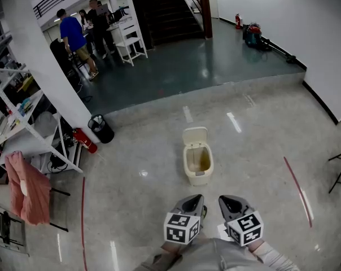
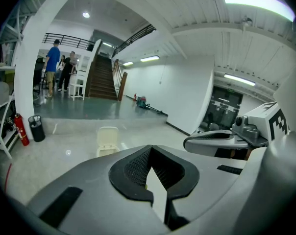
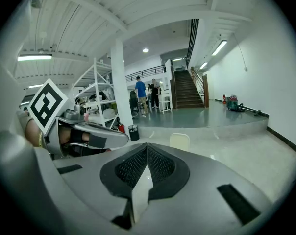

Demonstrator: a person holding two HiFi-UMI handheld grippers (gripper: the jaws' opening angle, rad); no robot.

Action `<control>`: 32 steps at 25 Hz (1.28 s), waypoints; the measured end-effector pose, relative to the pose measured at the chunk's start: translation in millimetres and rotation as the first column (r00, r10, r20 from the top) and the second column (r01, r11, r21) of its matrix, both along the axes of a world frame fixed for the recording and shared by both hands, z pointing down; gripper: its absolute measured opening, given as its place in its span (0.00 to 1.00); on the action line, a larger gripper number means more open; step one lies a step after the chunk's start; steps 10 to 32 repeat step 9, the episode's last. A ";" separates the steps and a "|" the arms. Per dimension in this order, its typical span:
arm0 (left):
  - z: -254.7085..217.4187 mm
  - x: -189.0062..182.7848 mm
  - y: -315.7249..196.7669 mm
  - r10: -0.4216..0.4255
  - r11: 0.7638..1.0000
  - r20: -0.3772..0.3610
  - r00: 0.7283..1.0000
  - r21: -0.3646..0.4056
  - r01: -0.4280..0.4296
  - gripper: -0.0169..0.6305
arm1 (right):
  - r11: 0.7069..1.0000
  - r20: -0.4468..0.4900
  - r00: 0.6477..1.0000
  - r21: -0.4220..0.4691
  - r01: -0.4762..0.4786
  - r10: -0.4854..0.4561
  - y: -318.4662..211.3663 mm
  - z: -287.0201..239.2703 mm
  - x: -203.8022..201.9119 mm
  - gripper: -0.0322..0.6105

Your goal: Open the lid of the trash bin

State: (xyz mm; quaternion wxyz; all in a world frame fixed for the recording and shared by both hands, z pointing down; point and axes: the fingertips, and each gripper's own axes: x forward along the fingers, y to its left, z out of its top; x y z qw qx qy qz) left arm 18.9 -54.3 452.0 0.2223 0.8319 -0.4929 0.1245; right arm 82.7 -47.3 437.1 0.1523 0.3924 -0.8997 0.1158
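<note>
A cream trash bin [image 1: 197,165] stands on the grey floor ahead of me, its lid [image 1: 195,135] raised upright at the back and its inside showing. The bin [image 2: 108,141] shows small in the left gripper view; only the lid [image 3: 180,141] shows above the jaws in the right gripper view. My left gripper [image 1: 198,198] and right gripper [image 1: 222,200] are held side by side near my body, well short of the bin. Both are shut, jaw tips touching, with nothing between them. Each gripper's own jaws fill its view: left gripper [image 2: 149,150], right gripper [image 3: 147,147].
A small black bin [image 1: 102,129] and a red fire extinguisher [image 1: 86,141] stand by a white pillar [image 1: 43,61] at left. White shelving [image 1: 21,123] and a pink cloth [image 1: 26,188] lie further left. Beyond a low step, people [image 1: 74,33] stand near stairs [image 1: 165,10]. A red floor line [image 1: 297,191] runs at right.
</note>
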 end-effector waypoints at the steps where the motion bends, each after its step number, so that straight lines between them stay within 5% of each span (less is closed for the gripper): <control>1: 0.3 0.0 -0.1 -0.003 1.000 -0.001 1.000 0.000 0.003 0.03 | 1.000 -0.001 1.000 0.001 0.001 -0.001 -0.1 0.7 0.6 0.05; 32: -0.8 -11.7 -0.2 -0.009 1.000 0.003 1.000 0.009 0.009 0.03 | 1.000 -0.005 1.000 0.007 0.012 -0.012 1.0 1.8 -11.3 0.05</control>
